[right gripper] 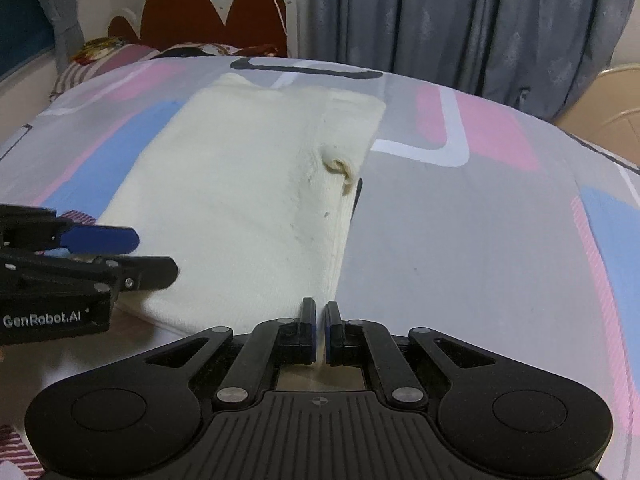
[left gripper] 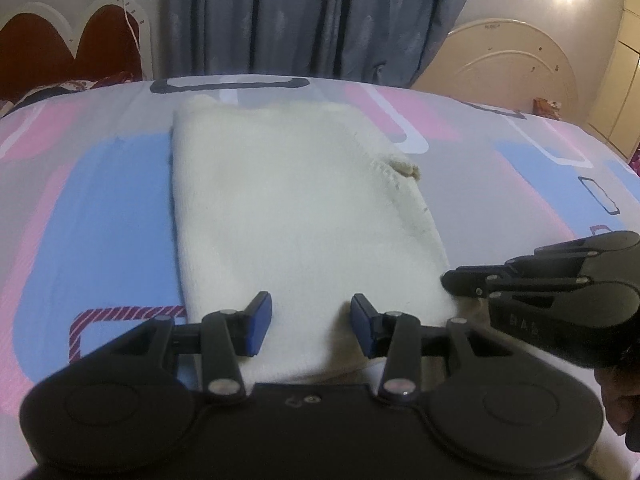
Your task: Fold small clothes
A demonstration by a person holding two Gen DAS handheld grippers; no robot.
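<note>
A white knitted garment lies flat on the bed, folded into a long rectangle, with a small frayed hole near its right edge. It also shows in the right wrist view. My left gripper is open, its blue pads on either side of the garment's near edge. It appears from the side in the right wrist view. My right gripper is shut at the garment's near right corner; whether cloth is pinched I cannot tell. It shows in the left wrist view.
The bedsheet has pink, blue and grey patches. A red and white headboard and a pillow are at the far left. Grey curtains hang behind. A cream board stands at the far right.
</note>
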